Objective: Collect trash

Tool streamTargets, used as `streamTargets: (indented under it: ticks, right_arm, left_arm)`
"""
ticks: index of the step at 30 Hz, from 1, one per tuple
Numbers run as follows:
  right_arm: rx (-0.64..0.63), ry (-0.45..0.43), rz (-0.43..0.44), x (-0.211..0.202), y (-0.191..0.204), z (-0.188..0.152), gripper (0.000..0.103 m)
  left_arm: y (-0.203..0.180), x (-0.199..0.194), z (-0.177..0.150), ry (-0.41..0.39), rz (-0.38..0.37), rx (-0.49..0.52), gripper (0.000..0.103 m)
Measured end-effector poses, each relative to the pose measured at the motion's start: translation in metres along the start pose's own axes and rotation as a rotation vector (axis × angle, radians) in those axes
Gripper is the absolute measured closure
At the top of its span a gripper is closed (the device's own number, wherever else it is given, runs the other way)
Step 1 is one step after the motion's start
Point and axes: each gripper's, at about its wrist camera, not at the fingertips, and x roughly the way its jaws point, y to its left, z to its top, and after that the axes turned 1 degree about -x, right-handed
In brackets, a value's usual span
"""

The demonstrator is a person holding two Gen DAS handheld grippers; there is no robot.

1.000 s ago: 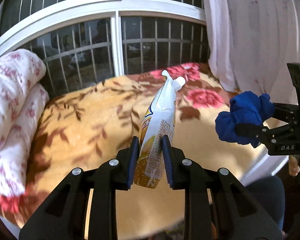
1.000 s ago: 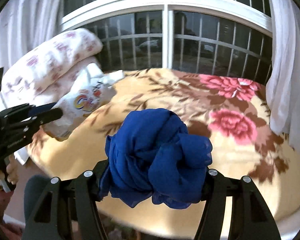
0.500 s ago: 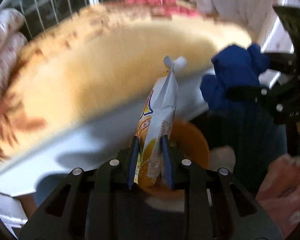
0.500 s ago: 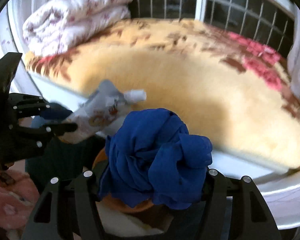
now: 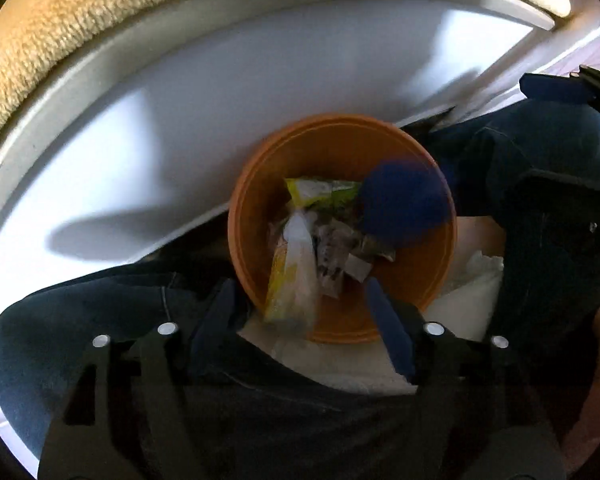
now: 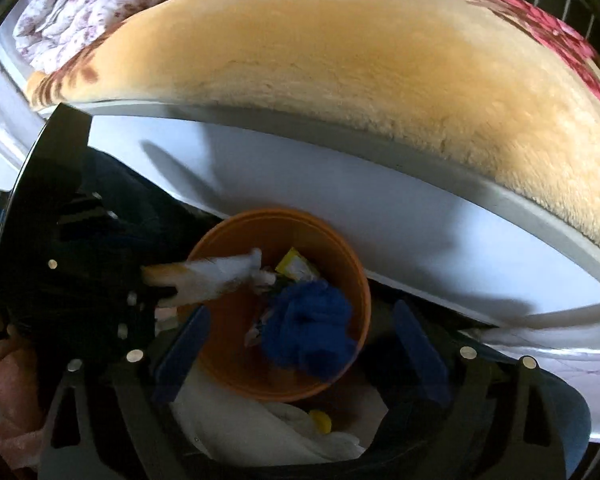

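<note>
An orange bin (image 5: 236,216) stands on the floor against the bed's side, with wrappers and scraps inside. My left gripper (image 5: 300,320) points straight down over it with its jaws opening. The yellow-and-white drink pouch (image 5: 292,276) hangs blurred between them, clear of both pads, over the bin's near side. My right gripper (image 6: 300,344) is also opening above the bin (image 6: 356,280). The blue cloth ball (image 6: 308,328) is loose between its fingers, dropping inside the rim. The cloth (image 5: 404,200) shows blurred at the bin's right side. The pouch (image 6: 216,276) and left gripper (image 6: 160,284) show at left.
The bed's white side panel (image 5: 180,128) runs close behind the bin, with a beige floral blanket (image 6: 340,72) on top and a folded quilt (image 6: 80,4) at the far left. A person's legs in dark trousers (image 5: 80,320) flank the bin. White crumpled material (image 6: 240,420) lies beside it.
Both grippers dropped from over the bed to just above the orange bin and tilted downward. Both were shut on their items and now stand open, the pouch and blue cloth falling free.
</note>
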Motion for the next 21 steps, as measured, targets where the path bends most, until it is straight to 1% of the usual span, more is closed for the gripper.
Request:
streamTargets:
  ticks: [4, 6, 10, 13, 17, 18, 19, 20, 21]
  right_arm:
    - [0.011, -0.002, -0.022, -0.002, -0.005, 0.001, 0.012]
    - [0.018, -0.014, -0.029, -0.005, -0.006, 0.001, 0.012]
    - [0.045, -0.064, -0.051, -0.017, -0.013, 0.005, 0.012]
    - [0.061, -0.141, -0.07, -0.039, -0.016, 0.011, 0.012]
    - [0.083, -0.287, -0.104, -0.08, -0.019, 0.026, 0.012]
    - [0.088, -0.328, -0.115, -0.091, -0.019, 0.03, 0.012]
    - [0.091, -0.355, -0.122, -0.098, -0.02, 0.035, 0.011]
    - [0.099, -0.397, -0.133, -0.109, -0.021, 0.039, 0.011]
    - [0.109, -0.436, -0.142, -0.119, -0.022, 0.042, 0.01]
  left_arm:
    - [0.002, -0.004, -0.004, -0.028, 0.027, -0.011, 0.031]
    - [0.003, -0.008, -0.005, -0.05, 0.048, -0.02, 0.031]
    - [0.003, -0.029, -0.001, -0.126, 0.097, -0.045, 0.031]
    - [0.008, -0.054, 0.006, -0.205, 0.14, -0.084, 0.031]
    - [0.01, -0.101, 0.018, -0.365, 0.21, -0.143, 0.031]
    - [0.011, -0.116, 0.021, -0.416, 0.233, -0.164, 0.029]
    - [0.012, -0.126, 0.023, -0.448, 0.249, -0.177, 0.021]
    - [0.013, -0.139, 0.026, -0.497, 0.267, -0.197, 0.018]
    - [0.014, -0.152, 0.028, -0.545, 0.281, -0.217, 0.018]
